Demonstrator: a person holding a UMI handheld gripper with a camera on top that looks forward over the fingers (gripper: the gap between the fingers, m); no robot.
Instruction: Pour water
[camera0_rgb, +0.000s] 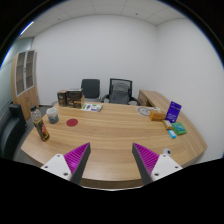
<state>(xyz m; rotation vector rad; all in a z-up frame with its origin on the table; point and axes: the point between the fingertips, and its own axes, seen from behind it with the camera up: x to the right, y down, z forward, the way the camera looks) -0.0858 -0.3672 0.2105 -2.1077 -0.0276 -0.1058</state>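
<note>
Beyond the open claw (111, 160), clear bottle (39, 127) upright.

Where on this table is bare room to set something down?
Bare tabletop lies just ahead of the open jaws of the gripper, between the red coaster and the purple box. It is crowded around the bottle and boxes.

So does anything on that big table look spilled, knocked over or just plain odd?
Nothing stands out. The wooden table looks dry, and the bottle, the red coaster and the purple box all rest normally on it. The gripper is open, holding nothing, and the things lie well beyond its fingers.
</note>
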